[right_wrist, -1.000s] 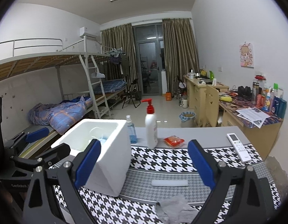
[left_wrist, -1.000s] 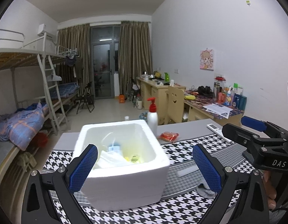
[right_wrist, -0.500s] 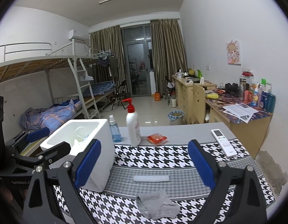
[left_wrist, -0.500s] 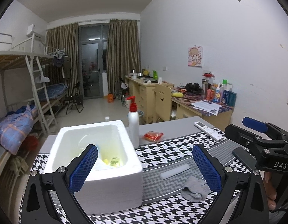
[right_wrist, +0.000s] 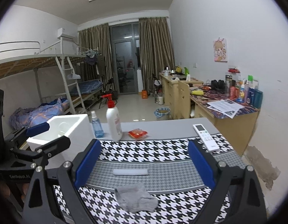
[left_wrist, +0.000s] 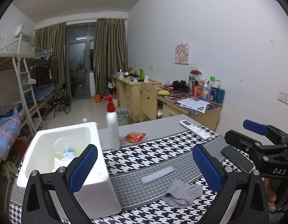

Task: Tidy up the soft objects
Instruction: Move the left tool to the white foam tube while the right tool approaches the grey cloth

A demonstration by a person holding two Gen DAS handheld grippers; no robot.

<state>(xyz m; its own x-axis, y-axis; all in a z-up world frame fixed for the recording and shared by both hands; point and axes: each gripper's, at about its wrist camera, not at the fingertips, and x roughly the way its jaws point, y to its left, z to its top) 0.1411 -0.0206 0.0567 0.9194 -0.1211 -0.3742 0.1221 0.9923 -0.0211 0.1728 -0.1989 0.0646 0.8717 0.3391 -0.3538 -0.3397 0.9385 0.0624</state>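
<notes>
A crumpled grey sock [left_wrist: 184,194] lies on the houndstooth cloth, also in the right wrist view [right_wrist: 135,199]. A pale grey strip [left_wrist: 157,172] lies just beyond it, also in the right wrist view [right_wrist: 130,172]. A white foam box [left_wrist: 56,160] at the left holds soft white and blue items; it also shows in the right wrist view [right_wrist: 69,132]. My left gripper [left_wrist: 144,169] is open and empty, between the box and the sock. My right gripper [right_wrist: 144,165] is open and empty, above the sock and strip.
A white pump bottle [right_wrist: 114,121], a blue spray bottle [right_wrist: 97,125] and an orange packet [right_wrist: 138,134] stand behind the cloth. A remote [right_wrist: 205,137] lies at the right. A black phone [left_wrist: 237,158] lies near the right edge. Desks and bunk beds stand beyond.
Both grippers have swung right and pulled back. The foam box has shifted left in both views, and the sock and strip have come to the centre. Both stay open.
</notes>
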